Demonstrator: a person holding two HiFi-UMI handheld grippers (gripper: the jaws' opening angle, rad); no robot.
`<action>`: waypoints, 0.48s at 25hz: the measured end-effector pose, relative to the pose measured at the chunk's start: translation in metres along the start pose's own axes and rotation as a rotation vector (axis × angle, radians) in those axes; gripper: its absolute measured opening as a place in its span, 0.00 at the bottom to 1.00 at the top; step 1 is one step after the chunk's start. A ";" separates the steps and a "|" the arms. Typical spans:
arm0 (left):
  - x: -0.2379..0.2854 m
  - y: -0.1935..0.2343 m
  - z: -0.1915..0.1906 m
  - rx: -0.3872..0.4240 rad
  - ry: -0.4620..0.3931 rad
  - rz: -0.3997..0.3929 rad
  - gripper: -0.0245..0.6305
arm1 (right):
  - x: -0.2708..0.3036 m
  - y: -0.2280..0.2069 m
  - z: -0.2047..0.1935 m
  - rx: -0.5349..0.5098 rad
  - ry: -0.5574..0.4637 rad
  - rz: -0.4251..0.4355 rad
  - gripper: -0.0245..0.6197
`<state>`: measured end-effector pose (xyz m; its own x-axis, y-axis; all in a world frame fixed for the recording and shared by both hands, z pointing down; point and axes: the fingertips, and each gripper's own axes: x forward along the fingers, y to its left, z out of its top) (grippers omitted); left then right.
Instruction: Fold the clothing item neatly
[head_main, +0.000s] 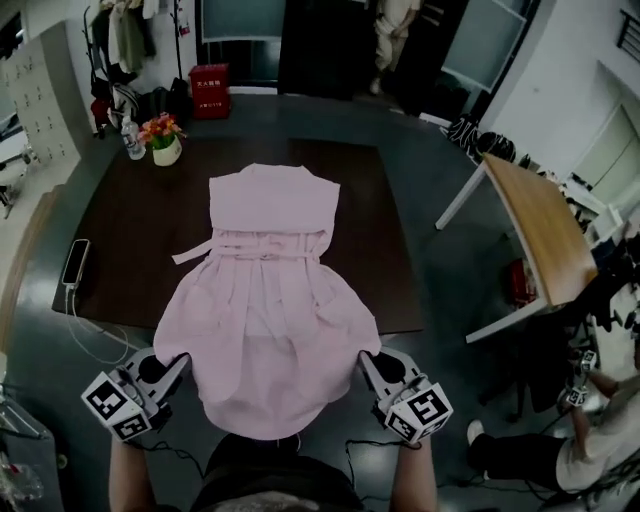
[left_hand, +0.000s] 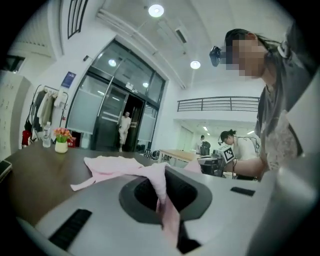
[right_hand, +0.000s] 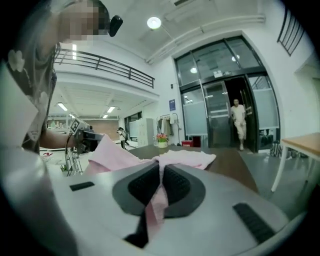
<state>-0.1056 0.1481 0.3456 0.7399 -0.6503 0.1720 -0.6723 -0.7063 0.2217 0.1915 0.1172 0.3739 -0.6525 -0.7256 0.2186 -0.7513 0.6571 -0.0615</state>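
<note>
Clamping pink dress (head_main: 268, 290) hem, L claw (head_main: 182, 364) & R claw (head_main: 365, 361) point near-level.

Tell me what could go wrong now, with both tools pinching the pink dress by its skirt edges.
1. The left tool and right tool each pinch only a thin fold of the pink dress, so the fabric may slip out when it is carried over.
2. The loose sash trails sideways on the table and could get folded in crooked.
3. The hem sags between the tools, so the fold may land uneven.
</note>
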 end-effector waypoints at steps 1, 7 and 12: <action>0.007 0.002 0.010 0.013 -0.011 0.011 0.07 | 0.006 -0.002 0.012 -0.024 -0.009 0.024 0.05; 0.047 0.052 0.068 0.078 -0.074 0.021 0.07 | 0.076 -0.034 0.074 -0.170 -0.042 0.111 0.05; 0.058 0.141 0.147 0.063 -0.196 -0.018 0.07 | 0.141 -0.094 0.142 -0.109 -0.113 0.076 0.05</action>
<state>-0.1607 -0.0306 0.2459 0.7372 -0.6752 -0.0233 -0.6638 -0.7303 0.1613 0.1563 -0.0761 0.2721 -0.7188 -0.6870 0.1062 -0.6879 0.7250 0.0336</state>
